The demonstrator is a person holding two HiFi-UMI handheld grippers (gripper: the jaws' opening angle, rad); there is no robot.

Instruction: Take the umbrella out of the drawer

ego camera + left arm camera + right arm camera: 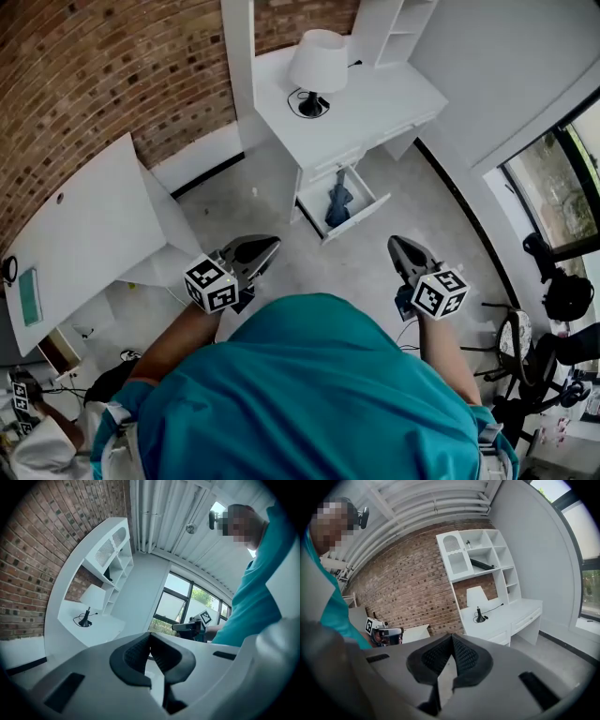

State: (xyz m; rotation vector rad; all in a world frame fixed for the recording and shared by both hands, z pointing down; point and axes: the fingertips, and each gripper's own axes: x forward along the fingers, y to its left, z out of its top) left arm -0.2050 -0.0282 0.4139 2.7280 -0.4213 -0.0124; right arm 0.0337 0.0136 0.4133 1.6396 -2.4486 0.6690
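1. At the far side of the room, a white desk (375, 108) stands against the brick wall (103, 66). Its tabletop is bare but for a white-shaded lamp (317, 62) on a black base.
2. Under that tabletop, 1 drawer (366, 214) is pulled open toward the room. The dark blue folded umbrella (337, 202) lies inside it, open to view from above.
3. The left gripper (265, 247) is held over the grey floor (309, 272), in front of the person in the teal shirt (319, 394) and well apart from the drawer. Its 2 jaws are together, the ribbed black pads meet at their tips, and nothing sits between them.
4. The right gripper (397, 246) is held at about the same level, also short of the drawer and touching nothing. Its 2 jaws are likewise pressed together and empty.
5. The 2 grippers are side by side with a wide gap between them. Each has its marker cube toward the person.
6. Above the desk, a white shelf unit (480, 557) has open compartments, and 1 of them holds a long dark item too small to name.
7. A second white table (84, 234) stands to the left, along the brick wall.
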